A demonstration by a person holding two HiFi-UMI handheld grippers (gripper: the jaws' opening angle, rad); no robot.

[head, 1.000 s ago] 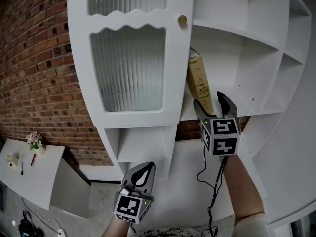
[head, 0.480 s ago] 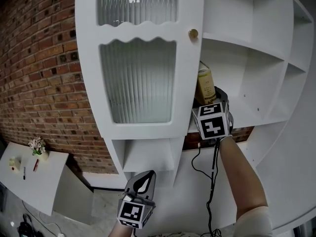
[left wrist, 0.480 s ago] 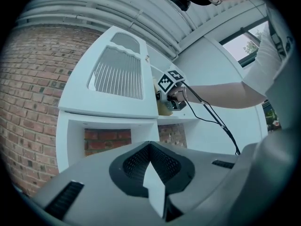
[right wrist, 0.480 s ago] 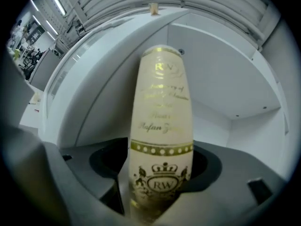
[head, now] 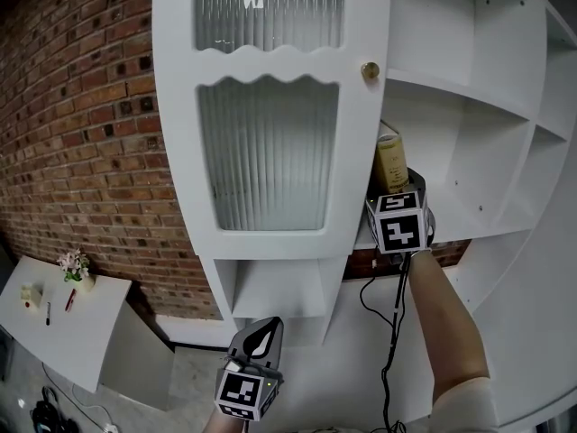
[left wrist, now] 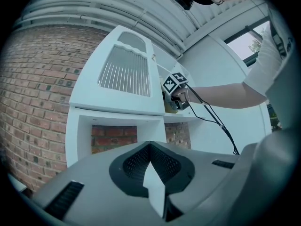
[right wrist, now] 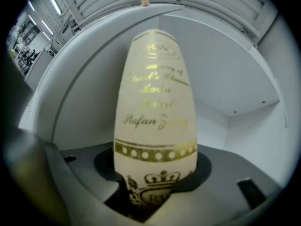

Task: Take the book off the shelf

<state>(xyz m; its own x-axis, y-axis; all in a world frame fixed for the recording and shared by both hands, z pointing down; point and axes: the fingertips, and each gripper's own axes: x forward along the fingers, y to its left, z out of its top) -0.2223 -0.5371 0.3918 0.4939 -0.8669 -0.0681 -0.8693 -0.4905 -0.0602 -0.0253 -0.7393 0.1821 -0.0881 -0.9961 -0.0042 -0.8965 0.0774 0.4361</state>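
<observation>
A brick wall (head: 90,133) backs a white shelf unit (head: 505,197). A ribbed glass door (head: 270,152) covers the unit's left half, and open shelves fill the right half. The right arm (head: 446,332) is bare and reaches up and forward, nearly straight, to the shelf behind the door's right edge, with a cable hanging along it. The left tongs (head: 266,327) hang low near the body below the door, pointing up, jaws together and empty. The right tongs (head: 398,186) are raised to the shelf's left end with the marker cube facing the camera. Their jaws are closing with the book (right wrist: 155,107) between them, and its covers meet both pads. The book is cream with gold lettering and stands upright at that left end, spine outward. A brass knob (head: 370,70) sits on the door above it.
</observation>
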